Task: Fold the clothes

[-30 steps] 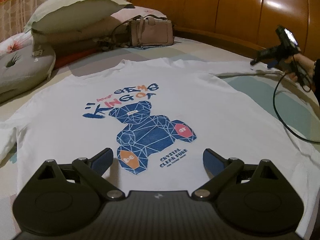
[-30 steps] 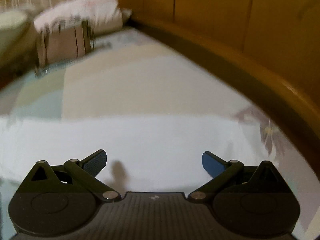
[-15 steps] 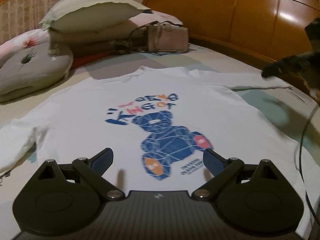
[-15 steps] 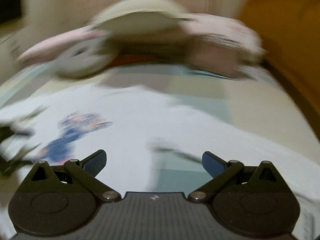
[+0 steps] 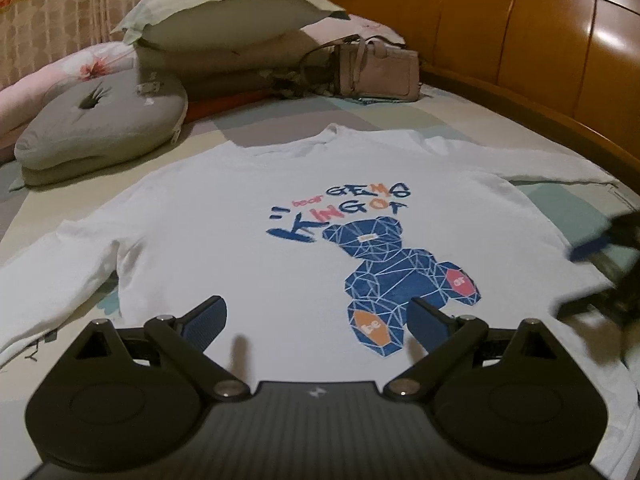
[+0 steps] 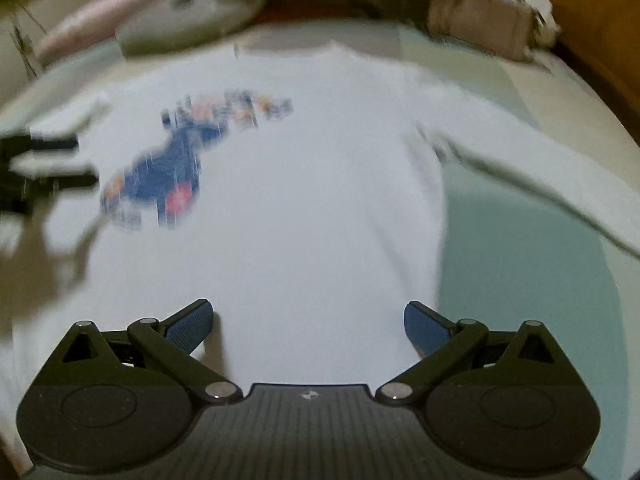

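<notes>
White long-sleeve shirt (image 5: 224,248) lies flat on the bed (image 5: 472,120), print side up, collar toward the pillows (image 5: 224,20), both sleeves spread out to the sides. No fold visible in body or sleeves. Blue bear print (image 5: 400,276) sits centre-right in the left wrist view.

Left gripper (image 5: 316,320) hovers low over the hem area, jaws wide apart, nothing between them. Right gripper (image 6: 308,328) also spread wide and empty, over the lower body of the shirt near its right side edge; right view is motion-blurred, so exact height over the cloth is unclear. Right gripper also shows as a dark blur at the right edge of the left view.

Step in hand, as a judgement: garment laid out flat, both tools positioning near the hem or side for a grab; which fold comes next can't be settled. Next move would call for each gripper to drop onto a cloth edge, pinch a single layer cleanly, then lift and carry it over without dragging the rest. Thin cloth on a soft mattress may bunch.

Handbag (image 5: 378,74) and grey cushion (image 5: 104,120) sit well apart from the shirt, near the wooden headboard (image 5: 540,32).
</notes>
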Demonstrator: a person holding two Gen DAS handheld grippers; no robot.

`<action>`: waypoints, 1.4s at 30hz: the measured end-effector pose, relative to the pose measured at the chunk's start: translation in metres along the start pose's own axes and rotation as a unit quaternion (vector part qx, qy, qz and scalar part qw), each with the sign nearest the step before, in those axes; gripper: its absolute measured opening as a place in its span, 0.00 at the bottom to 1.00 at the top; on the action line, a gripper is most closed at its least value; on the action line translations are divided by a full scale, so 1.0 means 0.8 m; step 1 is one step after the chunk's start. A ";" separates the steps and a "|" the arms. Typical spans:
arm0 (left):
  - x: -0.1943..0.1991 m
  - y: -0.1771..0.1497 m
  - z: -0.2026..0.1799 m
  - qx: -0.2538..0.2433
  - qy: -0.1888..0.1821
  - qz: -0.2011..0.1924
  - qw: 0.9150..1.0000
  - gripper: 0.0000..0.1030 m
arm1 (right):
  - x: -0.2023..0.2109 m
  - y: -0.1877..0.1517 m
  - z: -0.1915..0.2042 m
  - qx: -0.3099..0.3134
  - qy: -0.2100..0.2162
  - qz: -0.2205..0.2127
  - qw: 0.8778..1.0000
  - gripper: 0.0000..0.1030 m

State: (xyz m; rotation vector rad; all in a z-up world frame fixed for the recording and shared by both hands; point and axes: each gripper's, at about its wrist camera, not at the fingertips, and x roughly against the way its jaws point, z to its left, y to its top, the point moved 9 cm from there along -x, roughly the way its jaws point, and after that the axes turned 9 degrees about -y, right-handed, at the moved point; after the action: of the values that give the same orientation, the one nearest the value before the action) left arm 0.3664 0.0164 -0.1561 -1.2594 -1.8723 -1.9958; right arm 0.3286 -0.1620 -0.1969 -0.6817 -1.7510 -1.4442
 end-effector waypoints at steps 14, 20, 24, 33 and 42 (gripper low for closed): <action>0.005 -0.010 -0.010 0.008 -0.020 0.008 1.000 0.94 | 0.044 -0.058 0.106 0.004 -0.007 -0.022 1.000 1.00; -0.007 -0.025 -0.002 0.027 -0.026 0.026 0.999 0.94 | 0.062 -0.057 0.091 -0.063 -0.032 -0.050 0.996 1.00; -0.008 -0.024 0.005 0.048 -0.032 0.009 0.998 0.94 | 0.063 -0.003 0.078 -0.103 -0.066 -0.111 0.986 1.00; -0.012 -0.020 0.003 0.055 -0.018 0.006 0.998 0.94 | -0.018 0.035 0.061 -0.110 -0.061 -0.077 0.989 1.00; -0.052 0.071 -0.022 0.096 -0.056 0.015 0.994 0.94 | -0.004 0.015 0.059 -0.130 0.018 -0.060 0.989 1.00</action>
State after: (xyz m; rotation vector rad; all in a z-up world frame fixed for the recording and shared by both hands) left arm 0.4188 -0.0294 -0.1368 -1.3618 -2.0255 -1.7143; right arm 0.3294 -0.1131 -0.1966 -0.6883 -1.6141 -1.7786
